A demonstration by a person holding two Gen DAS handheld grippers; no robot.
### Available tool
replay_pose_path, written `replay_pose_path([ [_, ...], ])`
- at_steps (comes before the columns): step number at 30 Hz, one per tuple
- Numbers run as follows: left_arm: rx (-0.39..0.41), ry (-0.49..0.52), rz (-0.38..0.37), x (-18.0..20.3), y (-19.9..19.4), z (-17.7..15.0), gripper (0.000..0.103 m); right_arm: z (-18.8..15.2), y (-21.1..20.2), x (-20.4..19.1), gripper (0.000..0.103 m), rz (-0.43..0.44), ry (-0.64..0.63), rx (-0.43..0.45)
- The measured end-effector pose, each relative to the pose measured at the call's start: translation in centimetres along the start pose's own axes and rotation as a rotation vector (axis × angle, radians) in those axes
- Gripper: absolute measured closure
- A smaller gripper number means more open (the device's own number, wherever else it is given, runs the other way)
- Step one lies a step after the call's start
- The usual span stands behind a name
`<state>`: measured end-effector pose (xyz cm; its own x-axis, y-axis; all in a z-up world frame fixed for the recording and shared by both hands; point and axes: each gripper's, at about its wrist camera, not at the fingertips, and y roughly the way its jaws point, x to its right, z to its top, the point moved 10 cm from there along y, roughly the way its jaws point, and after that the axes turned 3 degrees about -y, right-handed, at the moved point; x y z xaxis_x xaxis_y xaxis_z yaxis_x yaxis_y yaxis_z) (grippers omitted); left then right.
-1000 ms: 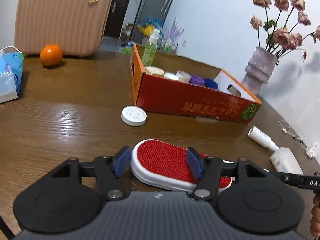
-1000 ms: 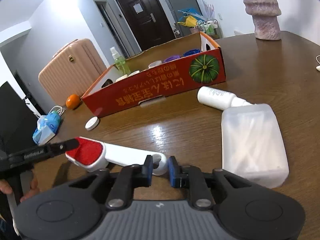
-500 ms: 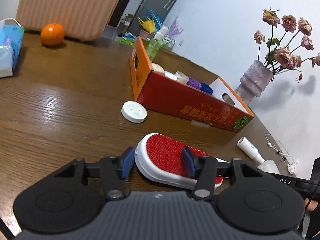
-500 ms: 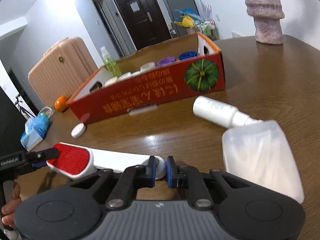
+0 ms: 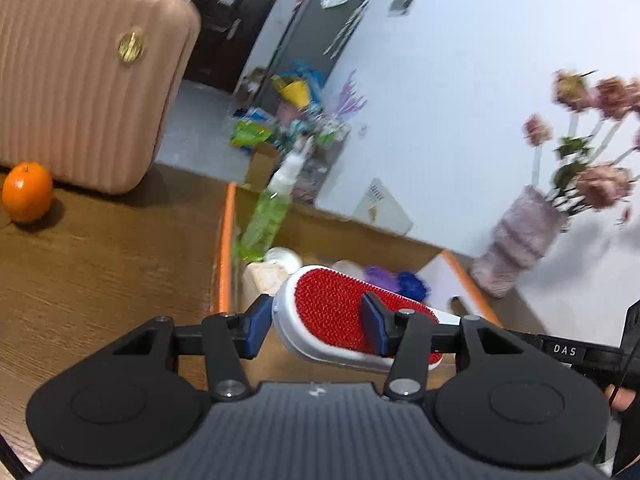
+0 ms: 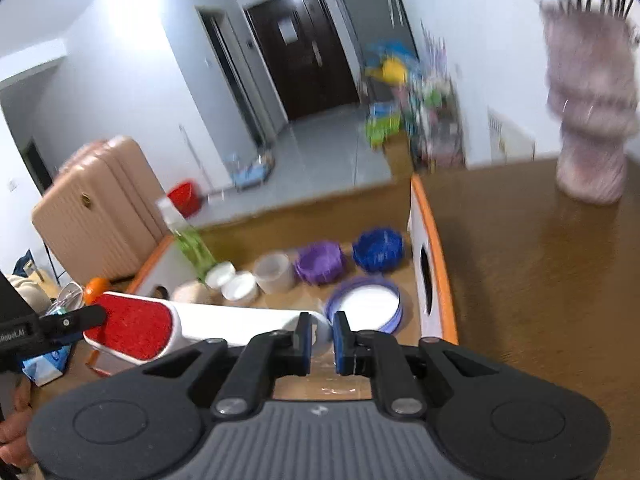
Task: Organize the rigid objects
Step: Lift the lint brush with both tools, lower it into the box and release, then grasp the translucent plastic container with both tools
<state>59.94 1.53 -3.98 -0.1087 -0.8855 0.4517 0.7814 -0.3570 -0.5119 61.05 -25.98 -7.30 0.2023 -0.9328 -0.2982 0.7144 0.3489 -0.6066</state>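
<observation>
The left claw (image 5: 316, 328) is clamped on the lint brush (image 5: 340, 312) head. The right claw (image 6: 321, 340) is clamped on its handle, with the box (image 6: 434, 280) just ahead below both.

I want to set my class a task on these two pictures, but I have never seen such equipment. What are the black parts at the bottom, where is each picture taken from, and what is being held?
A person holds a two-finger tool in each hand; a camera on each looks forward along its fingers. The black parts are those tools. One picture is from the left claw, the other from the right claw. Together they carry a lint brush with a red pad: the left grips the pad end, the right is shut on the white handle tip. It hangs over an orange cardboard box on a wooden table. Inside are small pots and a green spray bottle. An orange, a pink case and a vase stand nearby.
</observation>
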Motion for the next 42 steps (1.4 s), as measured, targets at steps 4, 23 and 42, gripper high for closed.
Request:
replay_pose_path([
  [4, -0.029, 0.122, 0.087, -0.8, 1.2, -1.6, 0.058, -1.0, 1.7, -0.3, 0.092, -0.019, -0.077, -0.037],
  [23, 0.128, 0.410, 0.172, 3.4, -15.0, -7.7, 0.030, -6.6, -16.1, -4.0, 0.043, -0.127, -0.314, 0.184],
  [42, 0.030, 0.309, 0.233, 3.3, -22.3, -20.8, 0.028, -22.1, -14.7, -12.1, 0.039, -0.045, -0.393, 0.083],
])
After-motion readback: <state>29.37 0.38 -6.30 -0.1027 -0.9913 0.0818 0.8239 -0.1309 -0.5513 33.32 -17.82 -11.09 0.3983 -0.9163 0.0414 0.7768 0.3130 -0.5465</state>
